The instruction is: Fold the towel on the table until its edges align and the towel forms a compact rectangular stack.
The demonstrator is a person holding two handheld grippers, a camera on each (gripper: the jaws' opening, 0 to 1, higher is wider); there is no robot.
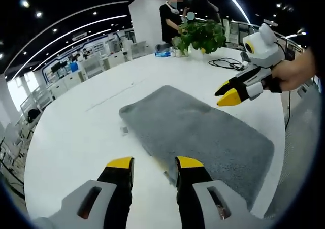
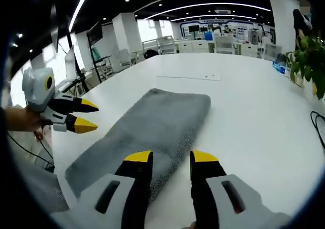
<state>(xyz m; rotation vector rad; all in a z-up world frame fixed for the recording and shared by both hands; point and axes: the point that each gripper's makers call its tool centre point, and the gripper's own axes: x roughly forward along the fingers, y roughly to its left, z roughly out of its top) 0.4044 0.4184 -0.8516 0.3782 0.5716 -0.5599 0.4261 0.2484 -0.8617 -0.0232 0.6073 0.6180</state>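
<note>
Left gripper view looks down along the left gripper, whose yellow-tipped fingers stand apart and released, holding nothing. The grey towel lies flat on the white surface just ahead of them, already folded into a long rectangle that runs away to the right. Its near long edge sits right at the tip of the right-hand finger, though whether they touch cannot be told. The right gripper hangs above the towel's far edge, held by a hand, its two tips slightly parted and empty. A potted plant and a black cable sit at the far side of the surface, where a person stands.

In the right gripper view the right gripper also has its fingers spread and free of any hold. The towel stretches ahead and to the left of them, its near edge passing under the left-hand finger tip. The left gripper hovers beside the towel's left long edge, apart from the cloth, its tips separated.
</note>
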